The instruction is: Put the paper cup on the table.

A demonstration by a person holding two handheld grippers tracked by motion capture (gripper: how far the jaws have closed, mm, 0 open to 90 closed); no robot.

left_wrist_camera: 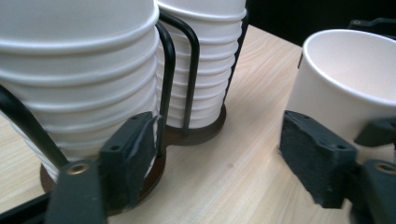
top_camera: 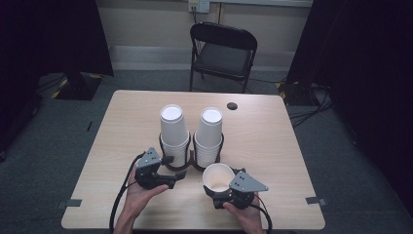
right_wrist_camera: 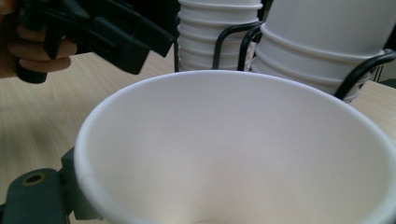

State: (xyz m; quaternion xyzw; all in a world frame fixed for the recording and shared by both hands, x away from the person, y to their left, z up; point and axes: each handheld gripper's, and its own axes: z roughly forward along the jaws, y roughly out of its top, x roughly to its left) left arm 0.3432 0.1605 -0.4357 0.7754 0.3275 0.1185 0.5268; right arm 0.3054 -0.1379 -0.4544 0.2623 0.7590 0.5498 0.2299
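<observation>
Paper cup [top_camera: 217, 177]: pinched by right gripper [top_camera: 229, 191] jaws; crushing is risked.
Left gripper [top_camera: 171, 173]: jaws spread; rack [top_camera: 181, 165] may be knocked.

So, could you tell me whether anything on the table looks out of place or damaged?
Nothing stands out. Both cup stacks sit upright in the wire holder, and the loose cup in the right gripper looks clean and undented. No spills show on the table.

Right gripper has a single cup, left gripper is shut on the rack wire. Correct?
Not quite. The right gripper does hold a single cup, but the left gripper is open and grips nothing; its jaws stand apart beside the rack in the left gripper view.
</observation>
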